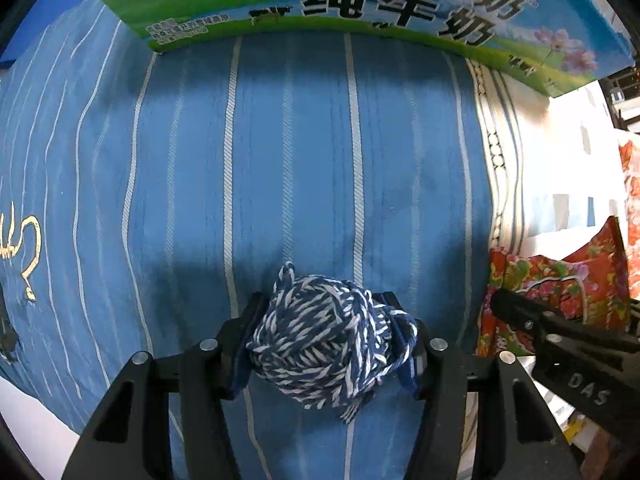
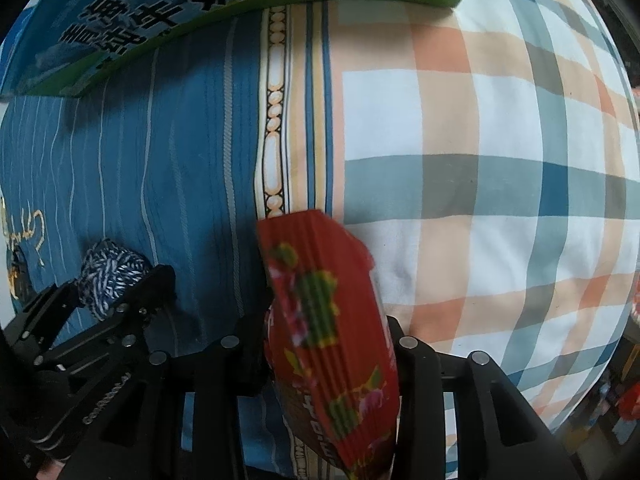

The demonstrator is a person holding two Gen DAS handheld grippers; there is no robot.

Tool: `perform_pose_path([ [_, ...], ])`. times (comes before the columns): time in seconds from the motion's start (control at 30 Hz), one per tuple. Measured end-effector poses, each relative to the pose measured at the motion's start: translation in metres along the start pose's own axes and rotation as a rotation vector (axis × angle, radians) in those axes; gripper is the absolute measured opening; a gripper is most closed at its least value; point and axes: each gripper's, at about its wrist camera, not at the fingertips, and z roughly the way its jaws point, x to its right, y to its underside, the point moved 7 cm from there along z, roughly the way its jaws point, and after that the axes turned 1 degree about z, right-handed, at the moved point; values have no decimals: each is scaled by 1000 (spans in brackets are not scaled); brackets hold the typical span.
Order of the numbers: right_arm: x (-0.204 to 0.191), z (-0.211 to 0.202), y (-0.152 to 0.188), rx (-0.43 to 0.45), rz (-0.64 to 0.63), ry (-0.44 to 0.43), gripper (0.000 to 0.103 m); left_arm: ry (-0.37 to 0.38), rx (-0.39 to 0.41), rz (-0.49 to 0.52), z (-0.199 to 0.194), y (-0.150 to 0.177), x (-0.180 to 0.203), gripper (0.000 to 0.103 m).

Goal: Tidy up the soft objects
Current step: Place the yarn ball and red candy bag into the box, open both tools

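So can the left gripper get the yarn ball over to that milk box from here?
Probably yes. The left gripper is shut on the yarn ball, and only bare striped blue cloth lies between it and the milk box ahead.

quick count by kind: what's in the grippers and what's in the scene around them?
Yarn balls: 1, blue and white, held in the left gripper
Red flowered folded cloths: 1, held in the right gripper
Milk cartons: 1, at the far edge
Bed covers: 2, blue striped and plaid
Total: 5
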Motion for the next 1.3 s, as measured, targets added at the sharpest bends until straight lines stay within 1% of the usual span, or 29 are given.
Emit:
perform_pose_path([
  [0.1,-6,-3,4,13,-5,1,37,2,26,2,-17,1,-1,54],
  [0.23,-12,-22,8,75,-13,14,37,2,83,10,-45,-1,3,54],
  [0.4,-24,-66,14,183,-27,14,36,13,186,26,-97,-4,7,54],
  [0.6,-44,-126,26,314,-60,-8,36,56,296,35,-162,-8,13,54],
  [0.77,-48,-166,33,390,-81,-36,36,91,363,47,-199,-13,17,54],
  [0.9,-46,-198,31,432,-93,-63,36,119,407,53,-226,-14,19,54],
  [1.0,-49,-226,27,465,-100,-90,36,145,432,53,-246,-21,19,54],
  [1.1,-52,-256,12,511,-100,-114,36,166,467,51,-267,-35,16,54],
  [1.3,-60,-313,-28,613,-98,-143,36,176,568,35,-320,-86,-1,54],
])
